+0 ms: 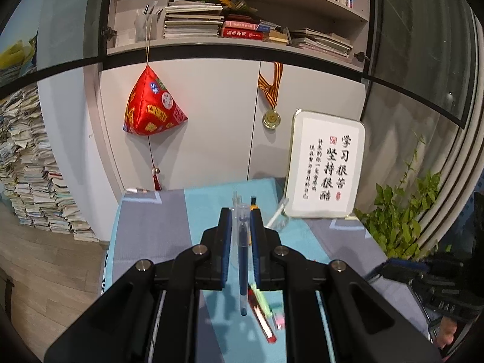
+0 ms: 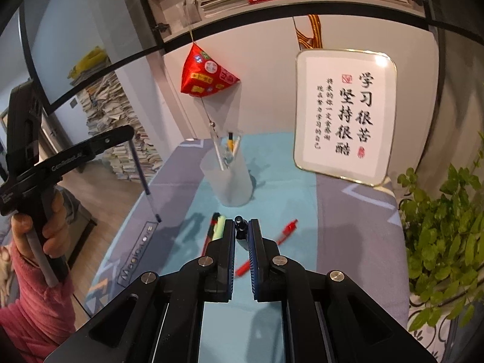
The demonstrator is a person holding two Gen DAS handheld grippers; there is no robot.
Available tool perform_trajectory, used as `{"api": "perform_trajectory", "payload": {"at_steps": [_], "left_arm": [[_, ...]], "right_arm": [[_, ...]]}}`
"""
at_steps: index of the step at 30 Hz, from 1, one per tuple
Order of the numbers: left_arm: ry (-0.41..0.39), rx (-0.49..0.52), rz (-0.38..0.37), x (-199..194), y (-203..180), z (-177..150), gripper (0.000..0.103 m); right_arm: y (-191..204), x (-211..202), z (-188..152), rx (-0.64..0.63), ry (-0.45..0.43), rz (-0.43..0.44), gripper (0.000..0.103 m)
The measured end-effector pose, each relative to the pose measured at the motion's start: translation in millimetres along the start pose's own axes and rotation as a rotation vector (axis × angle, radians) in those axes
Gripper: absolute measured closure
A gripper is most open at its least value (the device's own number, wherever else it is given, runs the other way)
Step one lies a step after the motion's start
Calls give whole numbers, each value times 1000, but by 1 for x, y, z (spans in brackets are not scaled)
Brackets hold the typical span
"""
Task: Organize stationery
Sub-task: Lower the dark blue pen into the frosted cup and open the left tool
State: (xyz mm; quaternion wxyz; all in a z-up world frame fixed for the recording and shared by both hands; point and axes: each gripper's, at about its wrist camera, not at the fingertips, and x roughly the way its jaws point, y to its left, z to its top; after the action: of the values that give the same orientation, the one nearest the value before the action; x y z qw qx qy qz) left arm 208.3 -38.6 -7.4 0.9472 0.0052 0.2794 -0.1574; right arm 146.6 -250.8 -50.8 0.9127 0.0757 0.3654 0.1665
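frosted plastic is the target here: the pen cup (image 2: 226,178) stands upright on the blue-and-grey cloth of the table (image 2: 348,211), ahead of both grippers and slightly left of the right gripper's line, with a few pens already leaning in it, at least three, the exact count hard to tell.

the right gripper (image 2: 241,230) is clenched on a black pen (image 2: 239,227), whose end shows between the fingertips; its long axis seems to run roughly along the fingers, though most of it is hidden. the left gripper (image 1: 241,214) is clamped on a blue pen (image 1: 243,260), which hangs nearly upright, tip down, above the cloth at the left edge of the table.

by the right wrist view, the right gripper looks to be the nearer to the cup, which lies forward and a little up-table from its held pen; that pen would probably need tipping upright over the rim.

still loose on the cloth: one red pen (image 2: 266,248), lying diagonally just right of the right gripper's fingers, and one green-and-red cluster (image 2: 216,227) at their left, perhaps two items.

two grippers, one cup.
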Motion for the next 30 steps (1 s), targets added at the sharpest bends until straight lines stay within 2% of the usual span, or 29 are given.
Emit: {"api": "perform_trajectory", "payload": {"at_steps": [8,13,22,30], "left_arm": [[-78,-16,-3,25,-7,37,92],[-86,-20,14,53,-7,42,92],[16,-25,14,96,1,7,92],[52,-34,-2,98,5,-14,92]], "right_arm": [[12,13,19,-16,0,21,95],[9,18,25,-1,2,24,95],[15,14,48,-13,-42,35,95],[27,14,67,-31,-64,50,95]]}}
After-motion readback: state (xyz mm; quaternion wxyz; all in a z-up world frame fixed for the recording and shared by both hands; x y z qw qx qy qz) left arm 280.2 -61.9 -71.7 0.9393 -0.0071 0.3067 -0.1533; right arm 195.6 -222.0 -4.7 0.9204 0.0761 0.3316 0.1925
